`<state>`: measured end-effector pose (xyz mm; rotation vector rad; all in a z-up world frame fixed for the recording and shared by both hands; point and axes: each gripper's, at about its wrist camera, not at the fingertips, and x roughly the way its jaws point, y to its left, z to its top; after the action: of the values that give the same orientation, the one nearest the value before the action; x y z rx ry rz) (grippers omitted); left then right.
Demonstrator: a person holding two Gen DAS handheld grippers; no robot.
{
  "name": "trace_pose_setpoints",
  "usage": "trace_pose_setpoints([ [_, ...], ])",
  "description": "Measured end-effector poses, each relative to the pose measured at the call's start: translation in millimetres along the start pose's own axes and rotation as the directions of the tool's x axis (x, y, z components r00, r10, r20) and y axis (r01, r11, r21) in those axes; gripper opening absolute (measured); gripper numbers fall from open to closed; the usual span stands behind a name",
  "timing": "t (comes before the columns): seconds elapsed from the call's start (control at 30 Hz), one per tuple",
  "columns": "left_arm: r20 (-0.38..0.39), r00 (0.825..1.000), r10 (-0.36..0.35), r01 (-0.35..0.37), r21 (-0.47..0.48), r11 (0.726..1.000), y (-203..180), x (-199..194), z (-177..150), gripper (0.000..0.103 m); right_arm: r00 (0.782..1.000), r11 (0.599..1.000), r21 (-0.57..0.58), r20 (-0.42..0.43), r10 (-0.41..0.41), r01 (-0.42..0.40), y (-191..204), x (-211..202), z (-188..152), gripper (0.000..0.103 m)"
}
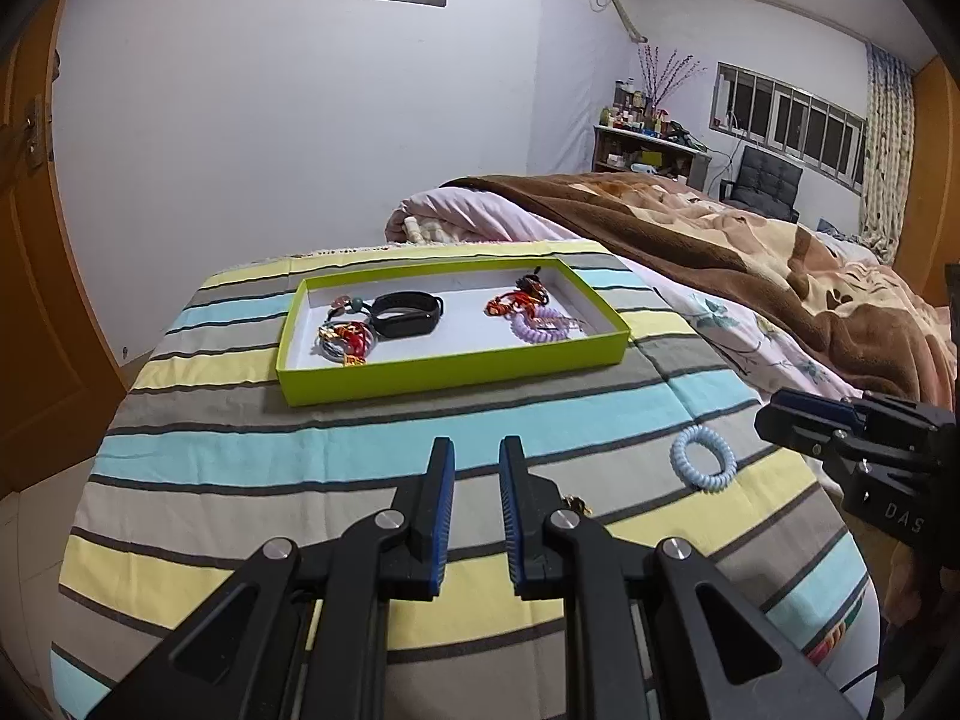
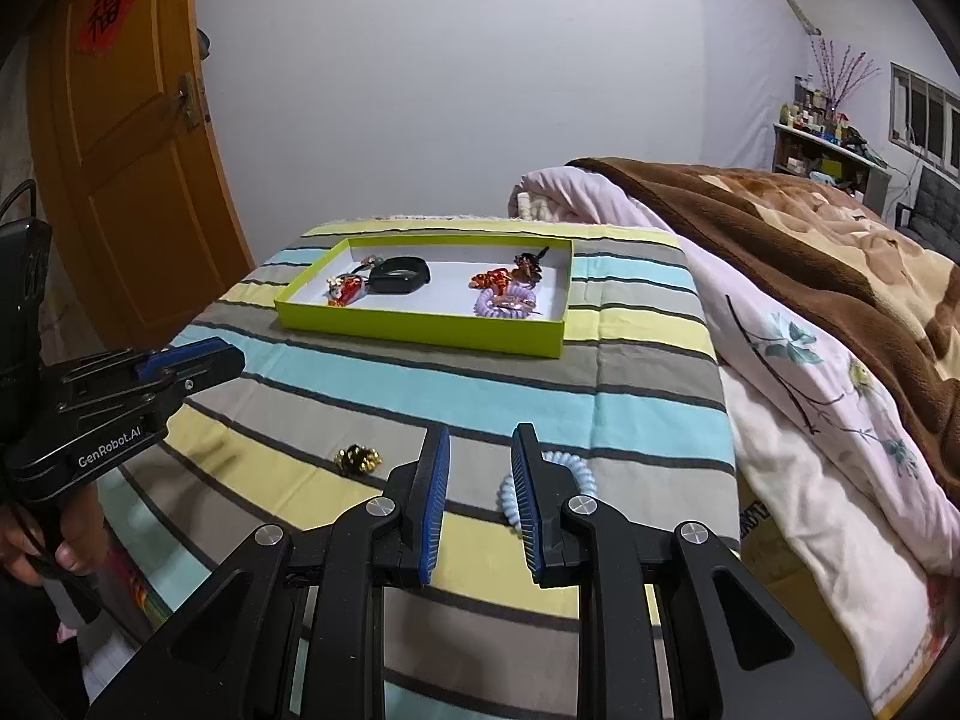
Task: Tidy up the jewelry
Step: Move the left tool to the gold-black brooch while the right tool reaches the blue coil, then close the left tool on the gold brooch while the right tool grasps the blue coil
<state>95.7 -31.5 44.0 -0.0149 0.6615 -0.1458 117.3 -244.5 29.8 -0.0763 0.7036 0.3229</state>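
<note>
A lime-green tray (image 1: 444, 369) (image 2: 420, 324) sits on the striped cloth and holds a black band (image 1: 408, 313) (image 2: 399, 275), red-and-gold pieces, and a purple coil tie (image 1: 540, 327) (image 2: 504, 303). A light-blue coil hair tie (image 1: 703, 459) (image 2: 579, 468) lies on the cloth, partly hidden behind the right finger of my right gripper (image 2: 480, 444), which is open and empty. A small gold piece (image 2: 358, 459) lies left of it; only its edge (image 1: 577, 504) shows beside my open, empty left gripper (image 1: 477, 450).
The striped cloth (image 1: 300, 456) covers a small table with edges at left and front. A bed with a pink floral quilt (image 2: 810, 390) and a brown blanket (image 1: 720, 252) adjoins on the right. An orange door (image 2: 132, 168) stands at left.
</note>
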Motion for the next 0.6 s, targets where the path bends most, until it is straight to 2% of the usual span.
trace_pose_setpoints([
  [0.2,-0.007,1.000,-0.022,0.022,0.002,1.000,-3,-1,-8,0.016,1.000,1.000,0.002,0.000,-0.019,0.019,-5,-4,-6,0.022],
  [0.6,-0.062,0.994,-0.088,0.090,0.031,0.995,-16,17,-21,0.023,0.997,0.998,0.040,-0.045,-0.056,0.058,-32,13,-20,0.022],
])
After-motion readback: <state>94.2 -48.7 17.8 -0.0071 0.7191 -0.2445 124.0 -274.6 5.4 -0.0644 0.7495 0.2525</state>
